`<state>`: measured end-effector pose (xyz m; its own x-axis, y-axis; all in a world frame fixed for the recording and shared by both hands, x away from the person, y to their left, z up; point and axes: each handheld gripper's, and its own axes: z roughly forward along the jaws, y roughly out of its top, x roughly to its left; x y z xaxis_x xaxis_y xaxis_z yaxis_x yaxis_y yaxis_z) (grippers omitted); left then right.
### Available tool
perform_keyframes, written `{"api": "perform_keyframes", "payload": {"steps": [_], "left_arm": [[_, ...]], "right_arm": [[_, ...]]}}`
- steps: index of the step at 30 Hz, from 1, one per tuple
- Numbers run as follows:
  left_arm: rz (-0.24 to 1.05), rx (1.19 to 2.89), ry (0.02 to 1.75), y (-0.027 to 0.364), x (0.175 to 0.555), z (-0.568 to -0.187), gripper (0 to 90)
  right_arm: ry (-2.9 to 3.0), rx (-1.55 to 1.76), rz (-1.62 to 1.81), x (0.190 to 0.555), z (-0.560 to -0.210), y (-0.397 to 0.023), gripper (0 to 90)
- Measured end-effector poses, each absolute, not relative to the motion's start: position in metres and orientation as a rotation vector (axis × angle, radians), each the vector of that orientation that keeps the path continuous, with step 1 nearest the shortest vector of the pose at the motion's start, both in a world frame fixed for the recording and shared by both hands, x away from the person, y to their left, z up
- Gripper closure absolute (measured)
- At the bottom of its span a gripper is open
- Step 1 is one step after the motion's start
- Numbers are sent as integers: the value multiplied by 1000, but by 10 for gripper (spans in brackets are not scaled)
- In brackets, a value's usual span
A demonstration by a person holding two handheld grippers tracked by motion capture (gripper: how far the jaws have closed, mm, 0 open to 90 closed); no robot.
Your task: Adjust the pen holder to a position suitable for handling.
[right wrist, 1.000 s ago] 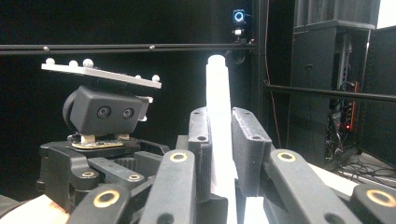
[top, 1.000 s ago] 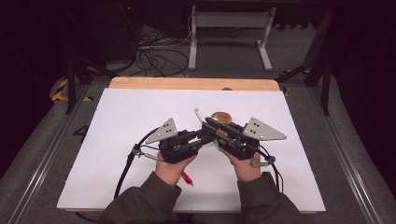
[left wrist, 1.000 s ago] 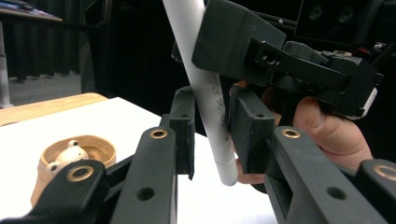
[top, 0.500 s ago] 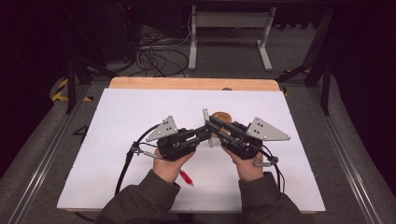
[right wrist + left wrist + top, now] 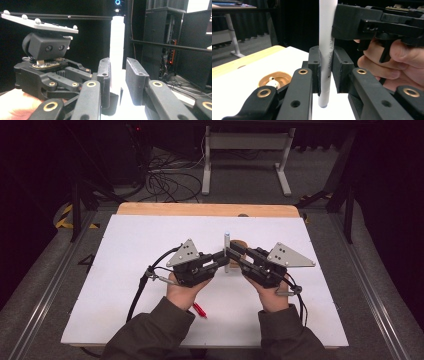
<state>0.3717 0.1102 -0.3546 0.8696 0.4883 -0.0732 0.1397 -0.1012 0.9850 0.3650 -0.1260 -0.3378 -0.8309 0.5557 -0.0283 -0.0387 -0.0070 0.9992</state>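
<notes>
Clearly the white marker pen (image 5: 325, 50) stands upright between the two grippers, above the white board (image 5: 125, 270), and the left gripper (image 5: 326, 72) pinches its lower barrel from both sides, with the printed letters just above the pads. The right gripper (image 5: 117, 82) is at the pen higher up; its jaws have just been opening, and in the right gripper view one pad lies against the pen while the other stands a little apart, so I judge this grip as loosened, not pressing. The main risk, as I see it, is that the pen now hangs on one pinch only: if the left hand (image 5: 182, 292) tilts or relaxes, the pen can slip down through the pads or swing sideways and fall on the board. If the right gripper pulls away at an angle, its touching pad may drag the pen and twist it in the left jaws. A brown round dish with a small white figure (image 5: 274, 81) lies beyond the left gripper, and a falling pen could hit it. Whether the cap is on or off, I cannot tell, because the top end is washed out and the low tip is half hidden. A red thing (image 5: 200, 310) lies mostly under the left hand, probably another pen.
</notes>
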Motion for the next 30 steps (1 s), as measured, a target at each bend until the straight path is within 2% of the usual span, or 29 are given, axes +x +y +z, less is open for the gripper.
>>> {"api": "perform_keyframes", "payload": {"steps": [8, 30], "left_arm": [[349, 1696, 487, 105, 378, -352, 786], [384, 1726, 483, 87, 401, -350, 786]], "right_arm": [[1866, 572, 1816, 367, -336, -133, 708], [1864, 641, 1700, 370, -336, -159, 524]]}}
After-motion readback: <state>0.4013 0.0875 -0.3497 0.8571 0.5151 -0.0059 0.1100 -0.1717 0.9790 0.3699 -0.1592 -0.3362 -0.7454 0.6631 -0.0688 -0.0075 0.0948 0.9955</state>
